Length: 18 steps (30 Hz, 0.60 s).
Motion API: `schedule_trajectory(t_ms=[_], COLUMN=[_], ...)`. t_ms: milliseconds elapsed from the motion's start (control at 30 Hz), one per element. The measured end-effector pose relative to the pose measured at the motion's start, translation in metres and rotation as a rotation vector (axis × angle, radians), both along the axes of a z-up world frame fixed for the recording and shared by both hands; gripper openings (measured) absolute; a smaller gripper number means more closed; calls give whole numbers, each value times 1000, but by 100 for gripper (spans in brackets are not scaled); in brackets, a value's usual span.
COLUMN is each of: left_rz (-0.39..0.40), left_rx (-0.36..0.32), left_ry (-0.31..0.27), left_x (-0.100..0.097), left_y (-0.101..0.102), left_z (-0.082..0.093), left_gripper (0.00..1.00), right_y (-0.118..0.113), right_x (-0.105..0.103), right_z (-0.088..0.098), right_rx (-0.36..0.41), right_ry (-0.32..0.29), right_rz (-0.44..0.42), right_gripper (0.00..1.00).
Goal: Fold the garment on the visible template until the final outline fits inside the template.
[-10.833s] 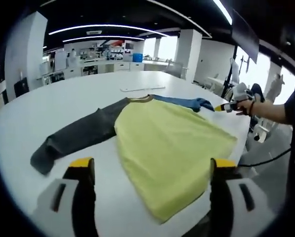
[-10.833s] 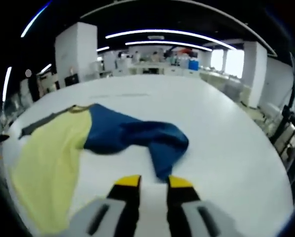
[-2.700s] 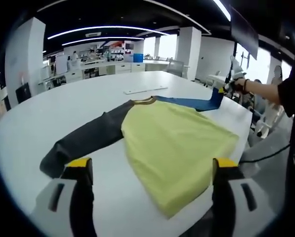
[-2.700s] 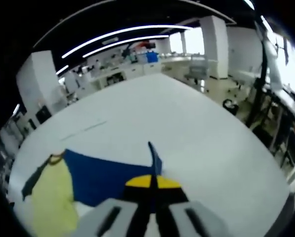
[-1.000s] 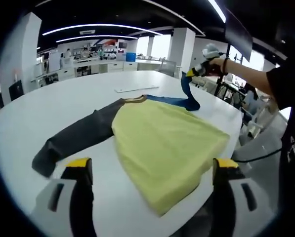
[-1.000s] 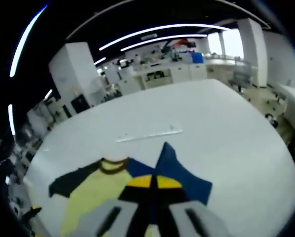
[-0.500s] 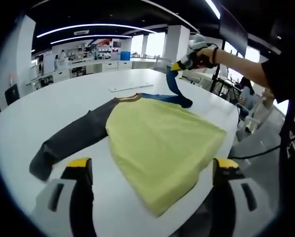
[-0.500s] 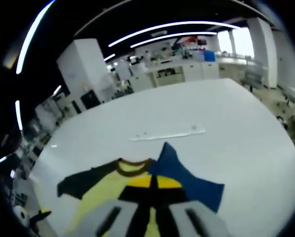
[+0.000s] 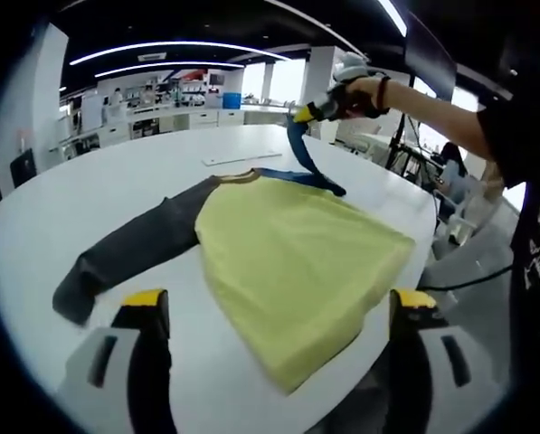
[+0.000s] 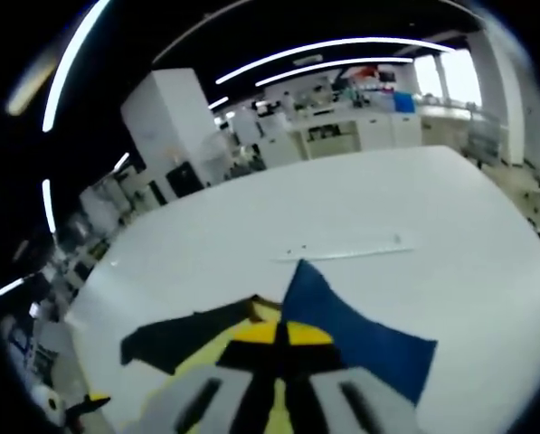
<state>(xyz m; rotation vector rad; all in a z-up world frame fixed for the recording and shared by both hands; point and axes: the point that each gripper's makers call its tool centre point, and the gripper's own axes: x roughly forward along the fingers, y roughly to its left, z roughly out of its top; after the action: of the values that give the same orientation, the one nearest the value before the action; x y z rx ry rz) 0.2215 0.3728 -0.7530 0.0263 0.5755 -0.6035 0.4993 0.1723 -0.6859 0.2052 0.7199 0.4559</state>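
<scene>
One shirt (image 9: pixel 297 249) lies on the white table (image 9: pixel 116 194): yellow body flat, grey sleeve (image 9: pixel 129 249) stretched out on the table, clear of the left gripper. Left gripper (image 9: pixel 274 312) hovers at the near table edge, jaws wide apart, holding nothing. Right gripper (image 10: pixel 279 334) has its jaws closed tight on the blue sleeve (image 10: pixel 351 330), lifting its end above the table, over the collar area. White strip (image 10: pixel 346 251) lies beyond the shirt.

In the right gripper view the right tongs (image 10: pixel 277 336) hide most of the shirt's yellow body (image 10: pixel 217 358) at lower centre, and the blue sleeve (image 10: pixel 346 339) end vanishes between the closed tips; distant shelves (image 10: pixel 342 113) at upper centre are blurred beyond reading
</scene>
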Motion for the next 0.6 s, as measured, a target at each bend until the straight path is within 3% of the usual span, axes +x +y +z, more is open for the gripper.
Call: schedule_trajectory(t_ms=[267,600], left_rz=[-8,20], left_rx=[27,10], left_ry=[4,-5], left_x=[-2,1], left_y=[4,7], left_z=[-2,-2], left_gripper=[99,99], right_y=[34,74], right_x=[-3,-18], right_z=[1,-9], right_rx=[-16,-40], right_ry=[-13,-7], right_rz=[71,173], right_gripper=[0,0])
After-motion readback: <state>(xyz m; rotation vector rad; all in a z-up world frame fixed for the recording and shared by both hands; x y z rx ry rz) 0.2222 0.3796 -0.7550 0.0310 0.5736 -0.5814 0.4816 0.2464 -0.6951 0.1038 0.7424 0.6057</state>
